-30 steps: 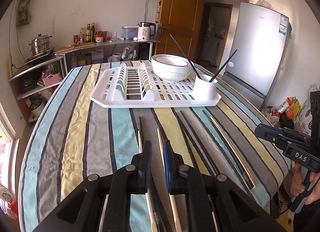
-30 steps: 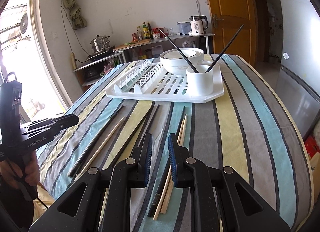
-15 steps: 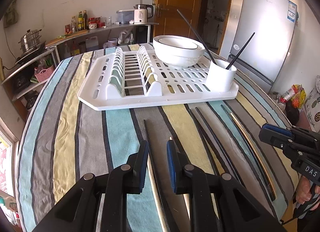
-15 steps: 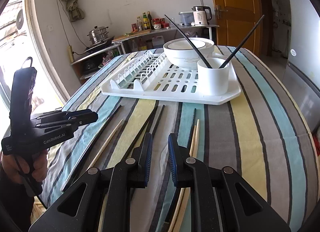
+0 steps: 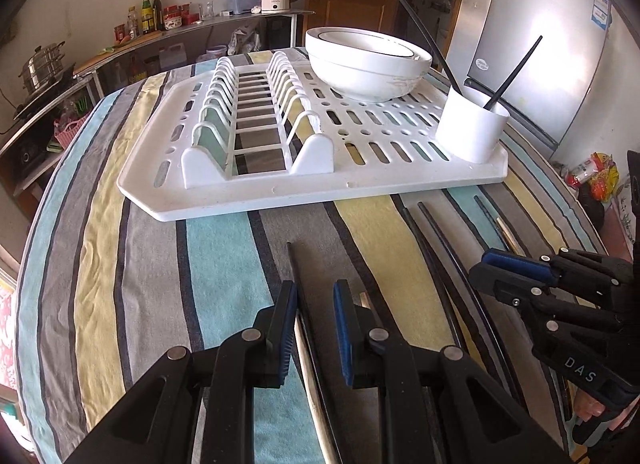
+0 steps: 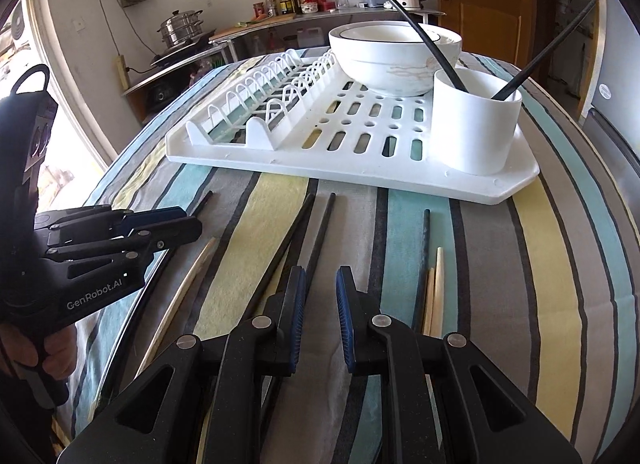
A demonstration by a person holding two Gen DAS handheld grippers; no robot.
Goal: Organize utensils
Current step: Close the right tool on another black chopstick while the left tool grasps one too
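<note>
The left tool [image 5: 315, 296] hangs low over the striped cloth of the worktop [image 5: 132, 264], its two blue-padded fingers a little apart with nothing pinched; a dark chopstick [image 5: 298, 268] and a pale wooden one [image 5: 308, 368] lie on the cloth in the gap under them, at 6 o'clock in the left wrist view. The right tool [image 6: 320, 296] is also slightly spread and holds nothing; in its own view a black chopstick [image 6: 324, 220] lies just beyond its tips and runs toward 12 o'clock. More loose chopsticks lie on the cloth: a second black one [image 6: 288, 240] just beside the first, a pair of pale wooden ones [image 6: 434, 296] at about 4 o'clock, and a single wooden one [image 6: 192, 276] at 8 o'clock, near the left tool. The white dish rack [image 6: 360, 168] sits farther back on the worktop, at 12 o'clock. On it stand a stack of white bowls [image 6: 392, 56] and, at the near right corner, a white cup [image 6: 476, 124] with two black chopsticks [image 6: 540, 56] leaning out of it.
</note>
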